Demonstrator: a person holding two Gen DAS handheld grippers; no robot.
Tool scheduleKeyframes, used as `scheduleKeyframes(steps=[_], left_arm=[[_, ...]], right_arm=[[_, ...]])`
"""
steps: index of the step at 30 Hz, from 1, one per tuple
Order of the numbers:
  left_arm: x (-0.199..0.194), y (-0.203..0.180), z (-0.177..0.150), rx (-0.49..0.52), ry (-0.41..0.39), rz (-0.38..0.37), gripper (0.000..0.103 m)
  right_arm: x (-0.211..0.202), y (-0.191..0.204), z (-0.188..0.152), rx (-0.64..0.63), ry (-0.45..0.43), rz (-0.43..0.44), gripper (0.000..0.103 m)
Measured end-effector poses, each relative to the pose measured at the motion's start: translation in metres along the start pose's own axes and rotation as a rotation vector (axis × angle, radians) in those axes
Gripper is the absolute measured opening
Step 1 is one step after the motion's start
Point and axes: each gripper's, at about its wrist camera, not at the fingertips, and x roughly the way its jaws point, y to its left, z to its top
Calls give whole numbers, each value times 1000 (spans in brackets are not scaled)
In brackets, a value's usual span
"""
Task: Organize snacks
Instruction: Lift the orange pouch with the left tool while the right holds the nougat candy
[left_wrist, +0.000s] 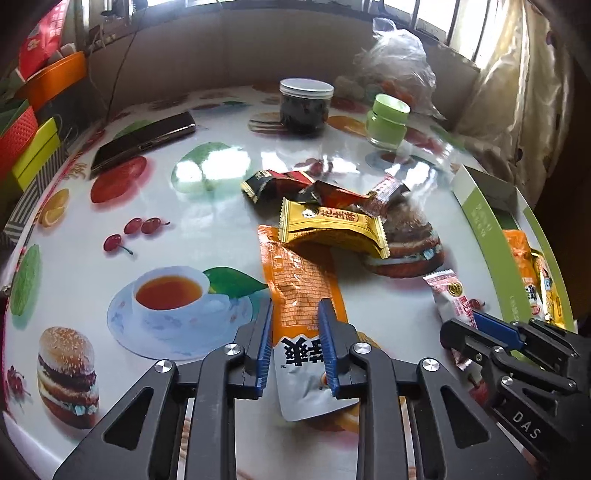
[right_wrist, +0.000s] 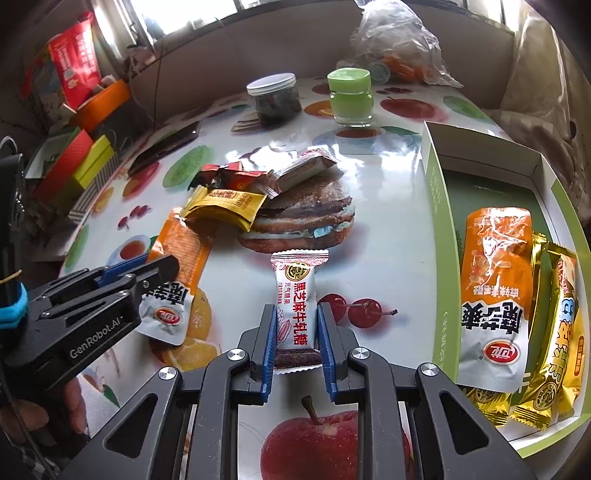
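Left wrist view: the left hand-held gripper (left_wrist: 295, 343) straddles the lower part of an orange snack pouch (left_wrist: 301, 291) lying flat on the bench (left_wrist: 92, 280); its blue pads sit against the pouch's two edges, so I judge it clenched on the pouch, not yet lifted. Beyond it a small heap is left to sort: a yellow packet (left_wrist: 332, 230) and dark red wrappers (left_wrist: 295, 184). At the right edge the green box (left_wrist: 476, 206) is cut off, with only a sliver of its contents showing. The right hand-held gripper (left_wrist: 476, 321) is seen side-on, with a pink-white candy (left_wrist: 448, 299) at its tip.

Right wrist view: the right hand-held gripper (right_wrist: 295, 332) is clenched on the pink-white candy (right_wrist: 297, 302), which rests on the bench just left of the green box (right_wrist: 436, 206). Inside the box lie another orange pouch (right_wrist: 491, 295) and several gold packets (right_wrist: 550, 347), so the sorting looks about half done. The box's near corner runs out of frame, and the far half looks bare. How many wrappers the heap holds is hard to count, since they overlap.
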Motion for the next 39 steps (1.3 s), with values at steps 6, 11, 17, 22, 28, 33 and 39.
scheduleKeyframes(steps=[6, 11, 17, 22, 28, 33, 39], left_arm=[[-4, -1, -3, -11, -9, -25, 18], [-12, -2, -2, -19, -35, -38, 12], [-17, -4, -3, -20, -47, -50, 9], [-23, -6, -5, -13, -57, -64, 7], [-30, -9, -10, -9, -62, -75, 6], [-37, -11, -13, 0, -69, -82, 5], [-46, -13, -17, 3, -78, -84, 5]], right_arm=[[-1, 2, -2, 1, 0, 1, 21], [-3, 2, -2, 1, -4, 0, 21], [-4, 2, -4, 2, -7, 0, 21], [-7, 3, -5, -3, -14, 4, 21], [-13, 4, -8, -6, -22, 4, 21], [-18, 6, -10, -6, -31, 3, 21], [-24, 9, -12, -11, -40, 5, 21]])
